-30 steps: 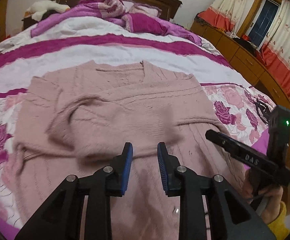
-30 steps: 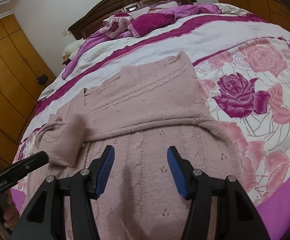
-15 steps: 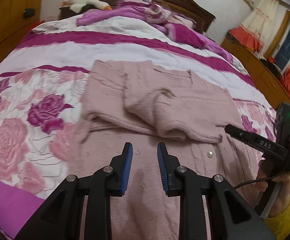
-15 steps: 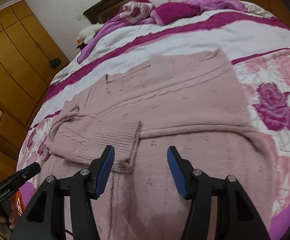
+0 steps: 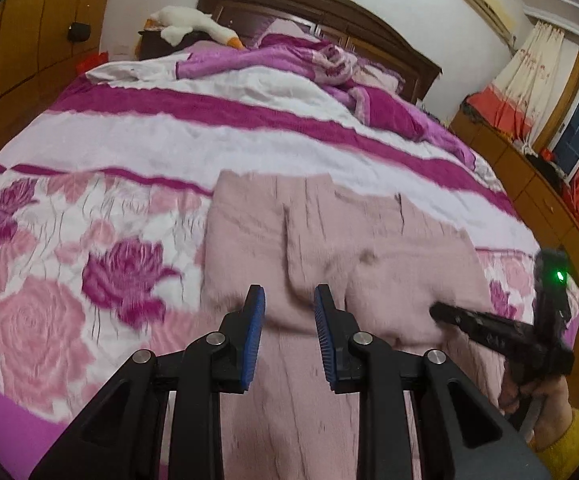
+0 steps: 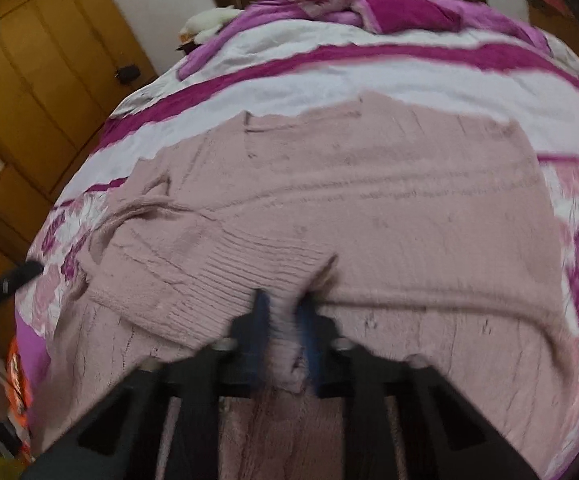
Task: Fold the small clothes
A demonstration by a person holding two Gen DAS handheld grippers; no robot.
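A dusty-pink knit sweater (image 5: pixel 373 248) lies flat on the bed with both sleeves folded across its chest. My left gripper (image 5: pixel 289 296) hovers over its lower left part, jaws shut with nothing between them. In the right wrist view the sweater (image 6: pixel 369 200) fills the middle. My right gripper (image 6: pixel 283 308) is closing on the ribbed cuff (image 6: pixel 249 276) of the folded sleeve, and pink fabric sits pinched between the blurred blue pads. The left wrist view shows the right gripper (image 5: pixel 437 312) from the side, held by a hand in a yellow sleeve (image 5: pixel 561 440).
The bedspread (image 5: pixel 89 280) is white and magenta with rose prints. A crumpled quilt (image 5: pixel 329 64) and a plush goose (image 5: pixel 193 24) lie by the dark headboard (image 5: pixel 329 8). A wooden wardrobe (image 6: pixel 37 72) stands left of the bed, a low dresser (image 5: pixel 529 176) right.
Both grippers slid left across the sweater. The right gripper's jaws, wide apart before, have come together on the sleeve cuff. The left jaws kept the same narrow gap.
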